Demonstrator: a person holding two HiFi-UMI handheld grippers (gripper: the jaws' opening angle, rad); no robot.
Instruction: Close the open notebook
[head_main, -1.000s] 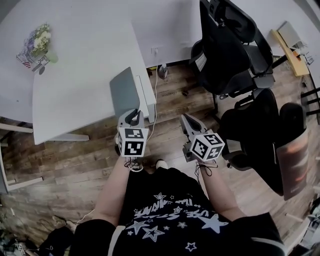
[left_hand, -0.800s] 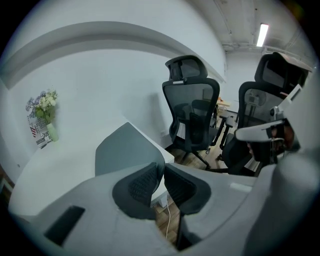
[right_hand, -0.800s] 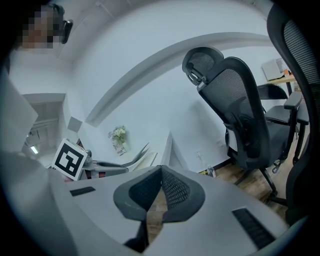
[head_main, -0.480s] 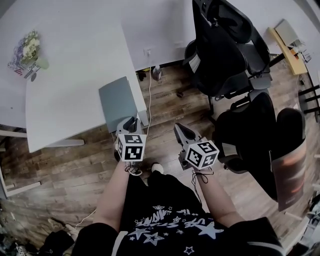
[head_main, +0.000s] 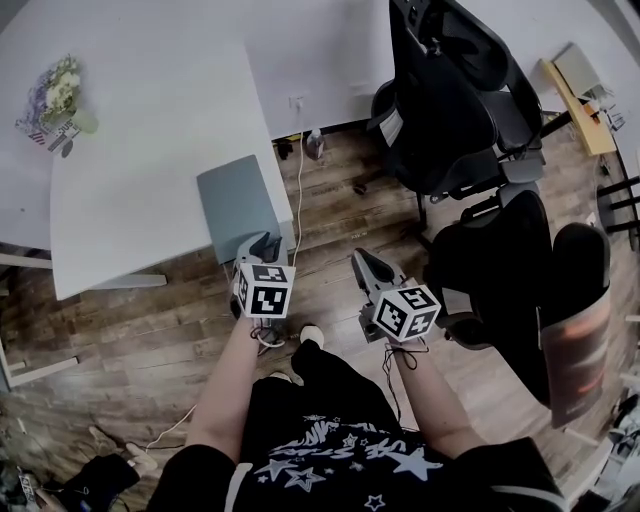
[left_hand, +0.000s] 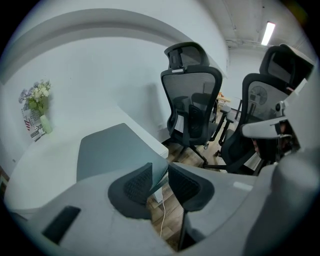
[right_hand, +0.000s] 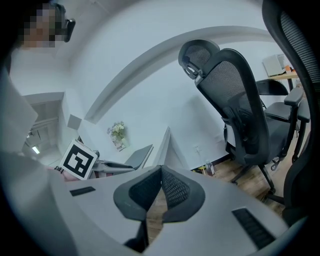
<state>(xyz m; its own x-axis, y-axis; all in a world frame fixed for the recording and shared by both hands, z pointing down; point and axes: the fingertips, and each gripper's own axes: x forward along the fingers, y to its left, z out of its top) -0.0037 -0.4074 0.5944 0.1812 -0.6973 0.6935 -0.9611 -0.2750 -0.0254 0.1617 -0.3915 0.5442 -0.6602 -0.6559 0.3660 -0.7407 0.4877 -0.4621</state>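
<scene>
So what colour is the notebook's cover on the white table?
Muted grey-blue notebook, clearest in the head view.

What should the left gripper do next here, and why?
Probably draw the left gripper back from the table. The notebook already lies flat and shut at the table's corner. The fingers have just been opening, with its corner seen in the gap, not pinched.
</scene>
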